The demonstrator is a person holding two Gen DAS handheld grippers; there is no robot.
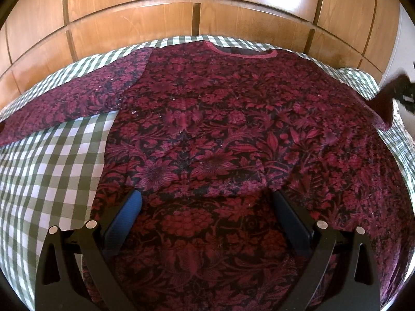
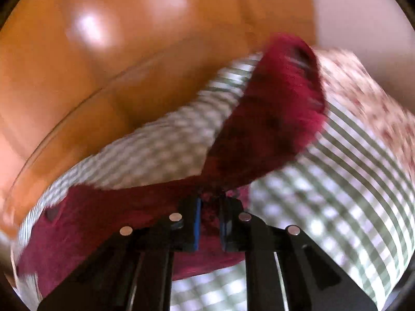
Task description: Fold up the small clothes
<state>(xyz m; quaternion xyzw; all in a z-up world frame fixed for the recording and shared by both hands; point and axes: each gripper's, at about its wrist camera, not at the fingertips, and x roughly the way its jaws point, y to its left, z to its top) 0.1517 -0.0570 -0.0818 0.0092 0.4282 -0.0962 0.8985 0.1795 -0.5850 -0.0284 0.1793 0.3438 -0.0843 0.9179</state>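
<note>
**A soft knitted sweater, held by one sleeve**

The sweater (image 1: pixel 220 119) is spread flat on a bed with a green-and-white checked cover (image 1: pixel 52 171), directly under and ahead of the left tongs (image 1: pixel 206 208). These tongs are wide open and nothing is held by them; whether the blue pads (image 1: pixel 124 217) touch the cloth cannot be told. The right tongs (image 2: pixel 209 204) are closed on a pinch of the dark red sleeve (image 2: pixel 272 119), which is seen lifted and bent in front of them, though this view is blurred.

The garment is judged to be light, limp and not fragile. The knit looks thick and a little fuzzy, with a flower pattern in crimson and black and a ribbed round collar (image 1: pixel 241 51) at the far side from the left tongs. Such cloth should not slip easily, but it will sag and stretch when lifted. It is best taken at a cuff, a hem corner or a shoulder seam. Behind the bed, glossy wooden panels (image 1: pixel 155 20) are seen.
</note>
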